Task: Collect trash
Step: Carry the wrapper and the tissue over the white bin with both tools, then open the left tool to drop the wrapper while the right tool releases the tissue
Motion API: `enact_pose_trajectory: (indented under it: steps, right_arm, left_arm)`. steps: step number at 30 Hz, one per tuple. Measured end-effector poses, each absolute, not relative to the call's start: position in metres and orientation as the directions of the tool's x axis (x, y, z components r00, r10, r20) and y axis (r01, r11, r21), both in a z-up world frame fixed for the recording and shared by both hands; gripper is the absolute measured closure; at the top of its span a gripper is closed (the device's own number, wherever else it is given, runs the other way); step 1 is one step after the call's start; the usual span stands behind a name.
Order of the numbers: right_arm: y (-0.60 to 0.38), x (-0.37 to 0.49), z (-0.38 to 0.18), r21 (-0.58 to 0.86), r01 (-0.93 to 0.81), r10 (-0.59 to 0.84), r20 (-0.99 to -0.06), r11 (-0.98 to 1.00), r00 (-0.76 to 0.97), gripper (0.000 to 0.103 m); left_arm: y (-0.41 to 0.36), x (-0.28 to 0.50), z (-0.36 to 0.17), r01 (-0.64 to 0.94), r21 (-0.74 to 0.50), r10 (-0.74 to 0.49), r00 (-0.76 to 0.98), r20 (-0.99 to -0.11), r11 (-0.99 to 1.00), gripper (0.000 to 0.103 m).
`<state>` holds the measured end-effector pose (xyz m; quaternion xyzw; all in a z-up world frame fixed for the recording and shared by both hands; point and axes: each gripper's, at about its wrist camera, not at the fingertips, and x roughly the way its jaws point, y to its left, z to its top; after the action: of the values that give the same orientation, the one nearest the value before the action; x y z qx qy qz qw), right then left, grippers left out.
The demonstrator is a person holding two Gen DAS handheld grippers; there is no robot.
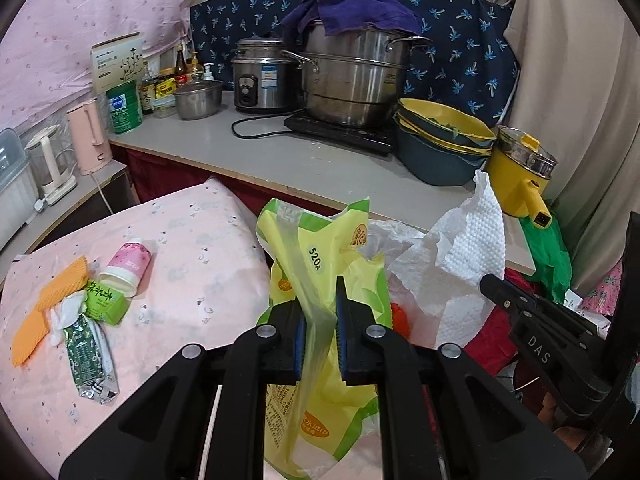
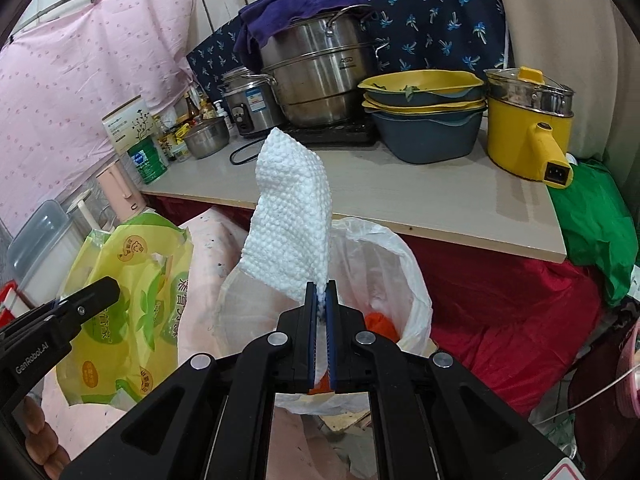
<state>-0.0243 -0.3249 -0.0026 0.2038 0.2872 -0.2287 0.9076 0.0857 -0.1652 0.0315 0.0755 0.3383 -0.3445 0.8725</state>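
A crumpled white paper towel stands pinched in the closed right gripper above the open white plastic trash bag. Left of the bag, the left gripper clamps a yellow-green plastic wrapper.

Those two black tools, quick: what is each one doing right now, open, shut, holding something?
Left tool: shut on the yellow-green plastic bag.
Right tool: shut on the white paper towel.
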Motion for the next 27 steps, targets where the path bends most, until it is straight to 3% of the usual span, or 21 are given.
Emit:
enact_pose_trajectory:
  steps: [17,22,27]
  right_arm:
    - [-0.358,-0.032,-0.023,0.256,0.583,-0.316,-0.641,0.771,0.699,0.099]
    - [-0.359,-0.027,-0.027,0.259,0.582,-0.309,-0.647,0.771,0.697,0.099]
    - [-0.358,-0.019,-0.029,0.259,0.573,-0.298,-0.650,0.778,0.699,0.099]
  left_arm:
    - [-0.230,0.101,0.009,0.695,-0.137,-0.584,0.461,-0.668,0.706,0.089]
    - [-0.237,0.108,0.005,0.680,-0.143,-0.576,0.469,-0.669,0.719,0.068]
    - [-0.235,0.114,0.004,0.669,-0.140,-0.568,0.480,-0.669,0.730,0.063]
